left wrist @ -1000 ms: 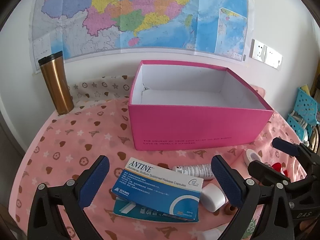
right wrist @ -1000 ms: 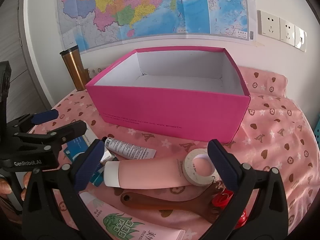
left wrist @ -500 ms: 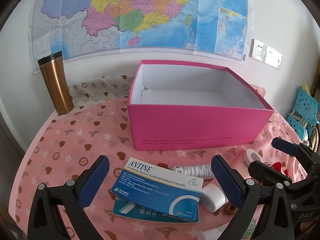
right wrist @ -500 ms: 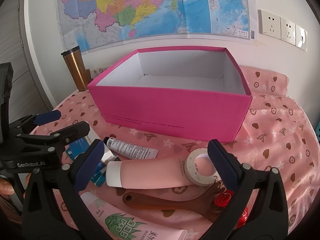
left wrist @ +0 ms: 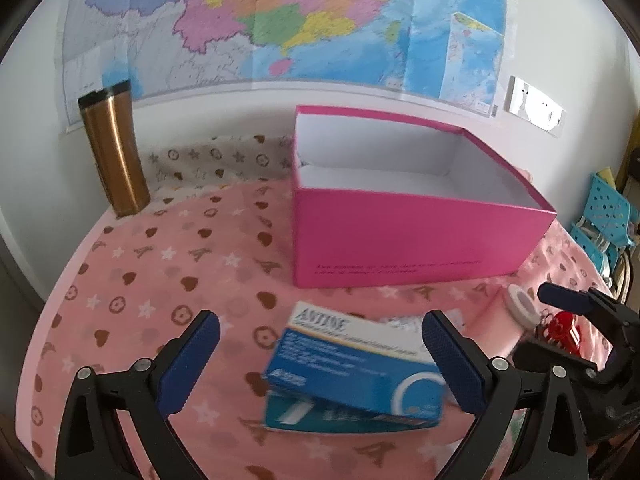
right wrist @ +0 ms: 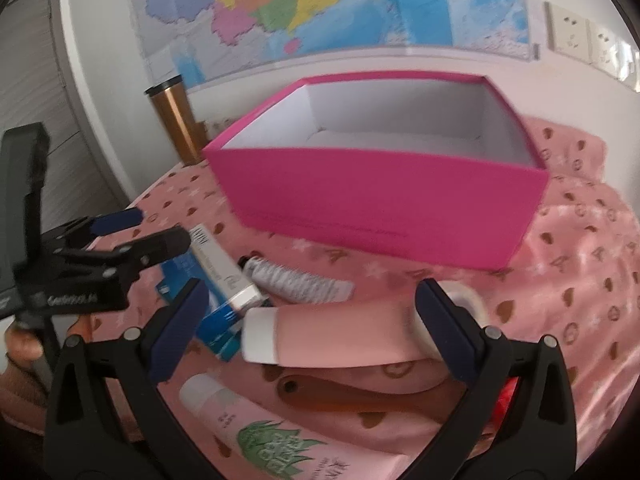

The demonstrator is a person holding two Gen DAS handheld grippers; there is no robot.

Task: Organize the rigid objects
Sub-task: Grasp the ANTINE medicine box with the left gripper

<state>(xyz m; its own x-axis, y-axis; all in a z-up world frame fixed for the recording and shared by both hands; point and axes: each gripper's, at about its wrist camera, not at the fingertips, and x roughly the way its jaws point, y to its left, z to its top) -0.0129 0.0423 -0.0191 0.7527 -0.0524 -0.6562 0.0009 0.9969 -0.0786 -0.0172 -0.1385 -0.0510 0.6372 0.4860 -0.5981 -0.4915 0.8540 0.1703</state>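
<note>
Both grippers are spread wide and hold nothing. My left gripper point(left wrist: 320, 360) hovers low over the pink patterned tablecloth point(left wrist: 160, 280), pointing forward, and the white-and-blue ANTINE medicine carton point(left wrist: 356, 364) lies between its blue-padded fingers point(left wrist: 188, 360), nearer the right-hand one, stacked on a second blue carton point(left wrist: 344, 416). My right gripper point(right wrist: 308, 332) is level with it, to its right, and its fingers bracket a pale pink squeeze tube with a white cap point(right wrist: 336, 340). A roll of white tape point(right wrist: 472, 304) sits just behind its right finger. Under the tube, nearer me, lies a brown wooden handle point(right wrist: 360, 398), and closest to me a pink tube with a green leaf print point(right wrist: 260, 436). Left of the pink tube is a small white tube with dark print point(right wrist: 300, 282). Ahead of both grippers stands the open magenta cardboard box point(left wrist: 400, 240), its white inside bare. Far ahead on the left stands a copper metal tumbler with a black lid point(left wrist: 114, 152), upright by the wall. My left hand point(right wrist: 20, 348) shows at the edge of the right wrist view, wrapped around the gripper handle.
</note>
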